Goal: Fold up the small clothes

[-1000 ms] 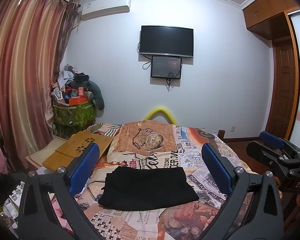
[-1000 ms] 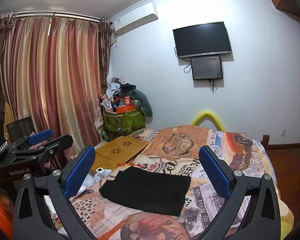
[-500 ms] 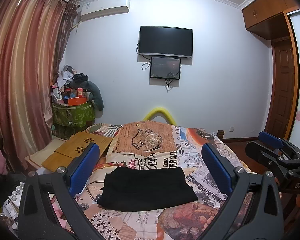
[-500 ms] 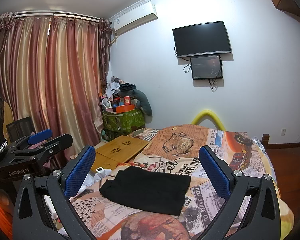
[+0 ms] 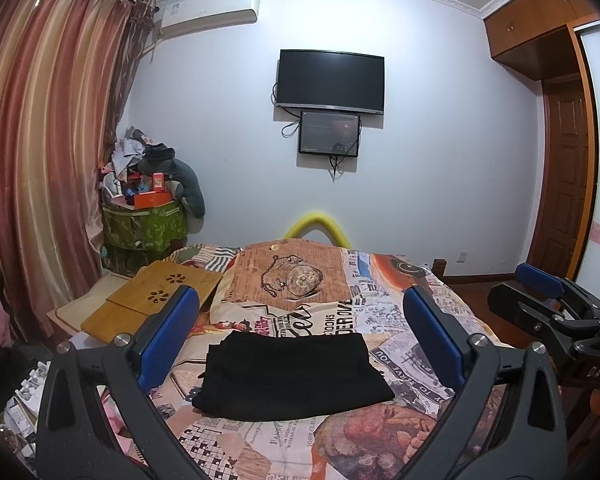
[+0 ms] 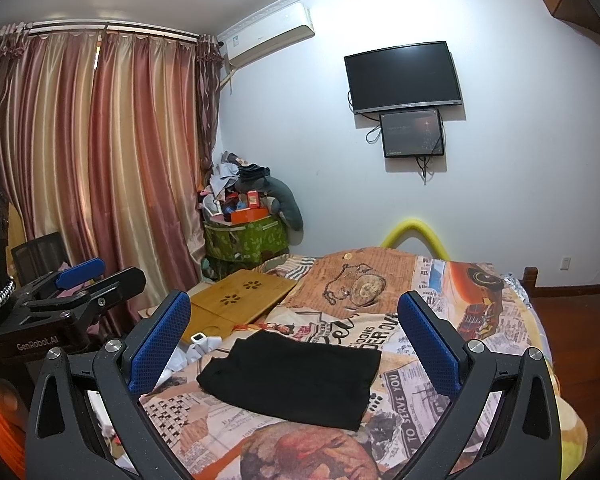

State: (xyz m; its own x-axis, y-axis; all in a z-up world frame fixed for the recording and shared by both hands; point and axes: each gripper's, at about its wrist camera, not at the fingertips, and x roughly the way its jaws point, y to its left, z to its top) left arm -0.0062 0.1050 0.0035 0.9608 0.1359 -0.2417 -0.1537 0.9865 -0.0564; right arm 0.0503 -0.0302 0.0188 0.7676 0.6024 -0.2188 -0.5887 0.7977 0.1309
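Item: black garment, flat rectangle on bed quilt, near edge. My left gripper and right gripper: jaws apart, empty, above it. Risk I judge: pinching quilt with cloth, dragging fold askew.

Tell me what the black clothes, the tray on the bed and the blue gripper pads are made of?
Black clothes: soft matte fabric, probably knit; it lies limp with folded edges and no shine.
Tray: light wood, perhaps bamboo; warm grain, smooth finish, flower-shaped cutouts.
Pads on the right hand-held gripper: likely rubber or textured plastic; a fine dotted grid shows on the blue surface.
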